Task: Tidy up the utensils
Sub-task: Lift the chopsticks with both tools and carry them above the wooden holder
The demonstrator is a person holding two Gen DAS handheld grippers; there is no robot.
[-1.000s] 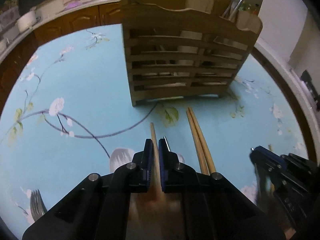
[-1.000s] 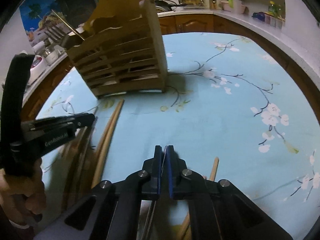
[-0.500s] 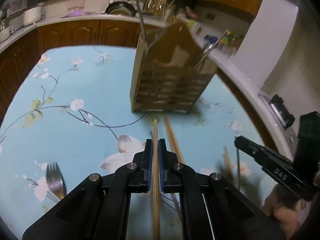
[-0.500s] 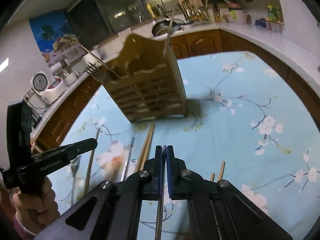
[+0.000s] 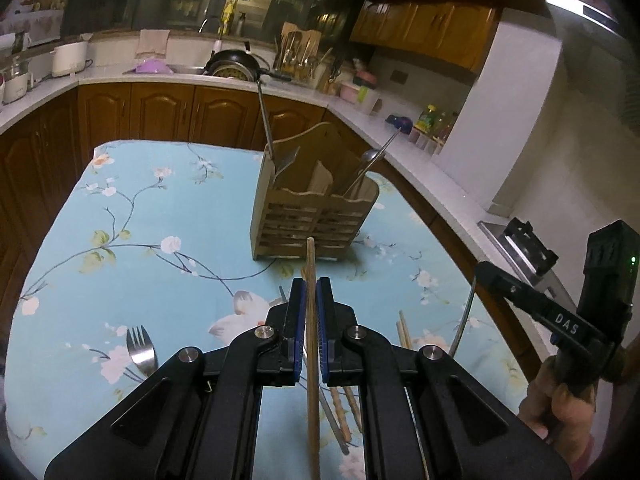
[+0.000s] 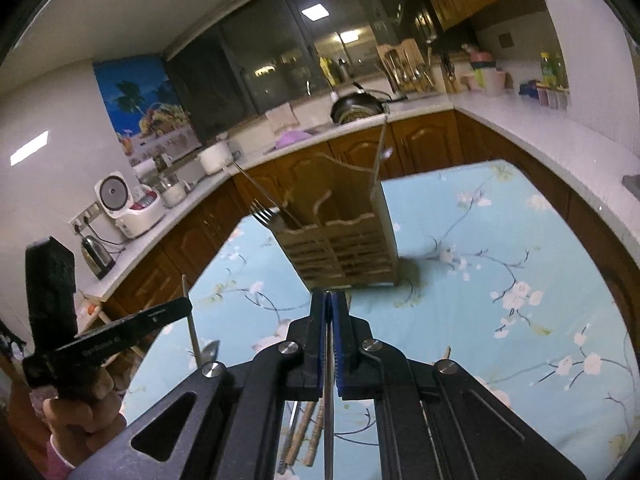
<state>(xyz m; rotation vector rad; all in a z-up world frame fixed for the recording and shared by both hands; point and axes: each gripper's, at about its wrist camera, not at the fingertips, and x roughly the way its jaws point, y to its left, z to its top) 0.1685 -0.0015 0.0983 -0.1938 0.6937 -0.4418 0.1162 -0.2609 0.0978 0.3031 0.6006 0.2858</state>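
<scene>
Ahead of the left gripper (image 5: pixel 307 312), in its own wrist view, the wooden utensil holder (image 5: pixel 312 216) stands upright on the flowered tablecloth (image 5: pixel 120 248), well apart from the jaws and a little beyond the tip of what they carry. The jaws are pinching a wooden chopstick (image 5: pixel 311 360), whose long axis runs straight out along the fingers toward the holder's slatted front — so, by my reading, the tip must rise over the rim before it can drop into a compartment. A fork (image 5: pixel 140 350) lies on the cloth to the lower left, and more chopsticks (image 5: pixel 404 334) lie beneath and right of the jaws. The right gripper (image 5: pixel 486 272) shows at the right edge, holding a thin metal rod.

From the right wrist view, the right gripper (image 6: pixel 330 308) is pressed together on a slim metal utensil (image 6: pixel 329 420) lying along its fingers; which utensil it is I cannot tell. The holder (image 6: pixel 344 248) sits just beyond the fingertips, already holding a fork and other handles. Open cloth spreads to the right; the left gripper (image 6: pixel 188 304) hovers off to the left, so neither hand blocks the other's path.
</scene>
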